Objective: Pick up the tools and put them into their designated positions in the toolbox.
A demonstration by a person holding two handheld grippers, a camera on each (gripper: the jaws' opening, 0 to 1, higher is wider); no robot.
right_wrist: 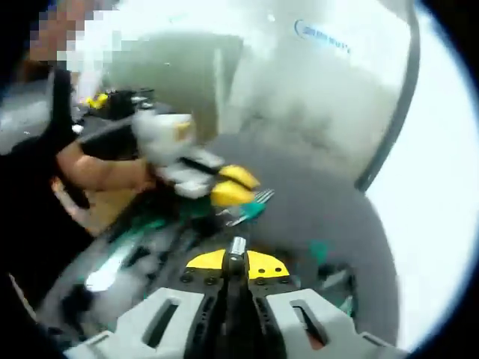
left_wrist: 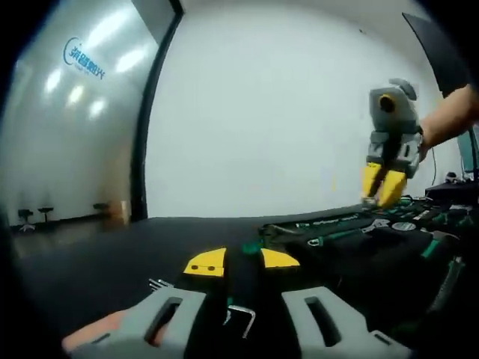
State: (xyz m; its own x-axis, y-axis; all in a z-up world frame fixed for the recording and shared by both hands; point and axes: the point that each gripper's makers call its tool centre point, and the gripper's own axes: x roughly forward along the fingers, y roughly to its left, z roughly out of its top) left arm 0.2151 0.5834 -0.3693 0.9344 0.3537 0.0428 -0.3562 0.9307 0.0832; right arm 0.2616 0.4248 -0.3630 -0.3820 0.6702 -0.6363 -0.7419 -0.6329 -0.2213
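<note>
your left tool (left_wrist: 241, 263) sat low over the dark worktop (left_wrist: 97, 262), jaws parted, a bent hex key (left_wrist: 243, 318) lying between them. your right tool (right_wrist: 236, 263) was clamped on a small metal socket bit (right_wrist: 237, 247). the toolbox (left_wrist: 374, 232) lay ahead-right of the left tool, under the right one.
</note>
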